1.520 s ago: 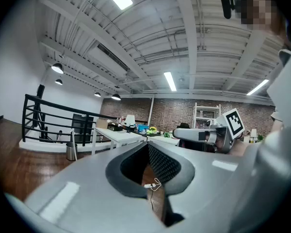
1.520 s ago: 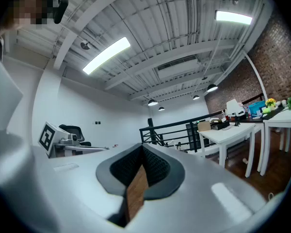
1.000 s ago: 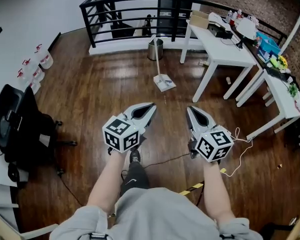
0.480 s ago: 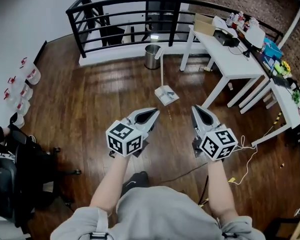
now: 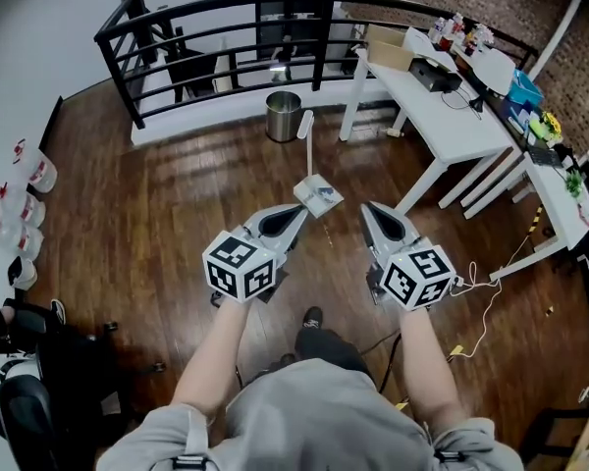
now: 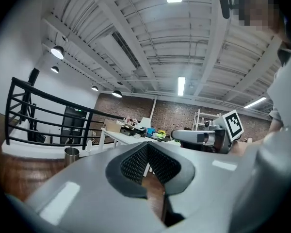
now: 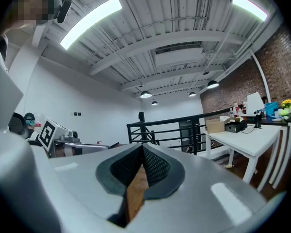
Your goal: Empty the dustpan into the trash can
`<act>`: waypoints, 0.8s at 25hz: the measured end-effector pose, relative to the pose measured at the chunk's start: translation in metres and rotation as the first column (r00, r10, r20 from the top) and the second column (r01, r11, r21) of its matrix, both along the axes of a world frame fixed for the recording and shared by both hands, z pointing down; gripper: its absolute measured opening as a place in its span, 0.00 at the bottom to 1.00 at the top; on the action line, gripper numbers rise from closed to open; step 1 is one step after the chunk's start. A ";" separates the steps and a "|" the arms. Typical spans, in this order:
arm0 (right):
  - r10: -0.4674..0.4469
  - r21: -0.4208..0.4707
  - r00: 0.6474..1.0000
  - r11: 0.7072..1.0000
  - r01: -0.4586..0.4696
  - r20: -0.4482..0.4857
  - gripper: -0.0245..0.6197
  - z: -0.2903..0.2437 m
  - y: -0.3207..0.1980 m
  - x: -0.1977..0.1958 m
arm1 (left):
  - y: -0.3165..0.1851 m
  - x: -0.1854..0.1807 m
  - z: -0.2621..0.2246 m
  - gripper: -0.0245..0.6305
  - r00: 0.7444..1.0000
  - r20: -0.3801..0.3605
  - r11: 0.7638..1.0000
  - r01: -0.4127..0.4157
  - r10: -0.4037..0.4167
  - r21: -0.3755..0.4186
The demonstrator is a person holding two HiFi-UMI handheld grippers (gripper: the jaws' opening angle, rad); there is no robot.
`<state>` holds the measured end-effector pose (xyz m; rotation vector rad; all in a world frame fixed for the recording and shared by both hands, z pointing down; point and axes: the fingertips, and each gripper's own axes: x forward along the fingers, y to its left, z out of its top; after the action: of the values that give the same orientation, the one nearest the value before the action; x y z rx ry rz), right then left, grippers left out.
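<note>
A white long-handled dustpan [image 5: 318,196] stands on the wooden floor, its handle [image 5: 305,140] upright. Farther back, by the black railing, is a small metal trash can [image 5: 283,116], also seen in the left gripper view as the trash can [image 6: 71,155]. My left gripper [image 5: 301,210] is held level just short of the dustpan's pan, and its jaws are shut and empty [image 6: 146,145]. My right gripper [image 5: 366,207] hangs a little to the right of the pan, also shut with nothing in it [image 7: 142,146]. Neither gripper touches the dustpan.
White tables [image 5: 442,106] loaded with clutter stand at the right, with a second one [image 5: 560,189] beyond. A black railing [image 5: 226,18] closes off the back. Cables [image 5: 481,292] trail on the floor at the right, an office chair [image 5: 39,371] sits bottom left, and jugs [image 5: 20,199] line the left wall.
Both grippers have travelled forward together with the person. The dustpan and trash can have come much closer, and the dustpan now lies just past the left gripper's tip.
</note>
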<state>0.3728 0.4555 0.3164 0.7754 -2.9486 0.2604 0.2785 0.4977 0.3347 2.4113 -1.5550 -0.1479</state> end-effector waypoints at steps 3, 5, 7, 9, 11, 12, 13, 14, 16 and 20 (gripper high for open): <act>-0.010 -0.013 1.000 1.000 0.010 0.001 0.04 0.017 -0.033 -0.028 | -0.032 -0.023 0.014 0.05 1.000 0.011 1.000 0.010 -0.010 -0.013; -0.019 -0.018 1.000 1.000 0.020 0.005 0.04 0.030 -0.057 -0.051 | -0.055 -0.045 0.024 0.05 0.999 0.022 0.999 0.025 -0.025 -0.020; -0.024 -0.022 1.000 0.999 0.024 0.008 0.04 0.042 -0.085 -0.073 | -0.082 -0.067 0.033 0.05 0.999 0.030 0.999 0.035 -0.034 -0.028; -0.018 -0.032 1.000 0.999 0.019 0.015 0.04 0.049 -0.118 -0.097 | -0.113 -0.088 0.038 0.05 0.999 0.036 0.999 0.037 -0.036 -0.039; -0.012 -0.035 1.000 0.999 0.013 0.020 0.04 0.053 -0.150 -0.121 | -0.144 -0.110 0.042 0.05 0.999 0.030 0.998 0.040 -0.039 -0.051; -0.010 -0.035 1.000 0.999 0.011 0.021 0.04 0.054 -0.166 -0.133 | -0.158 -0.121 0.043 0.05 0.999 0.025 0.998 0.042 -0.041 -0.056; -0.007 -0.038 1.000 0.999 0.008 0.021 0.04 0.055 -0.181 -0.144 | -0.171 -0.130 0.045 0.05 0.999 0.021 0.997 0.042 -0.041 -0.062; 0.000 -0.042 1.000 0.999 0.001 0.024 0.04 0.056 -0.196 -0.154 | -0.184 -0.138 0.047 0.05 0.999 0.023 0.997 0.039 -0.038 -0.068; 0.017 -0.051 0.999 0.999 -0.015 0.037 0.04 0.054 -0.224 -0.174 | -0.210 -0.156 0.046 0.05 0.999 0.039 0.997 0.032 -0.030 -0.074; 0.025 -0.042 0.999 0.999 -0.024 0.031 0.04 0.051 -0.260 -0.210 | -0.255 -0.191 0.041 0.05 0.998 0.051 0.997 0.028 -0.024 -0.074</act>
<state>0.1626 0.1953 0.3676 0.8101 -2.9547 0.3373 0.0874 0.2430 0.3756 2.3546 -1.5847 -0.0340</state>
